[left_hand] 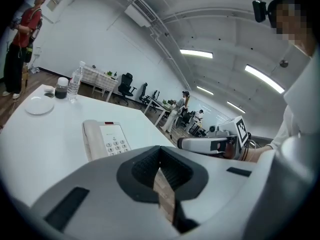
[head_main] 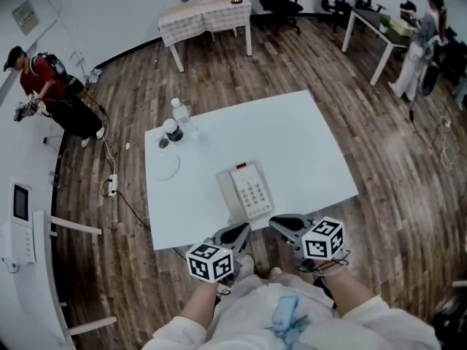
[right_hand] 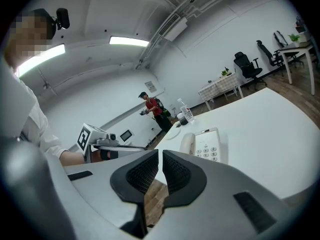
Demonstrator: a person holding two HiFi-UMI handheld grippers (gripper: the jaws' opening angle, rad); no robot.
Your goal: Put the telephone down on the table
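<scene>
The cream telephone (head_main: 246, 189) lies flat on the white table (head_main: 306, 144) near its front edge, with the handset on its cradle along the left side. Both grippers hang just off that front edge, below the phone. My left gripper (head_main: 235, 230) is shut and empty, its tips a little short of the phone's near left corner. My right gripper (head_main: 282, 223) is shut too, with only a thin slit between the pads and nothing in it. The telephone (left_hand: 105, 139) shows beyond the closed left gripper (left_hand: 160, 166). The telephone (right_hand: 205, 144) also lies ahead of the right gripper (right_hand: 160, 164).
On the table's far left stand a clear water bottle (head_main: 180, 114), a dark-lidded jar (head_main: 172, 130) and a white plate (head_main: 166, 166). A person in red (head_main: 40, 82) stands at the left wall. A cloth-covered table (head_main: 204, 17) sits at the back.
</scene>
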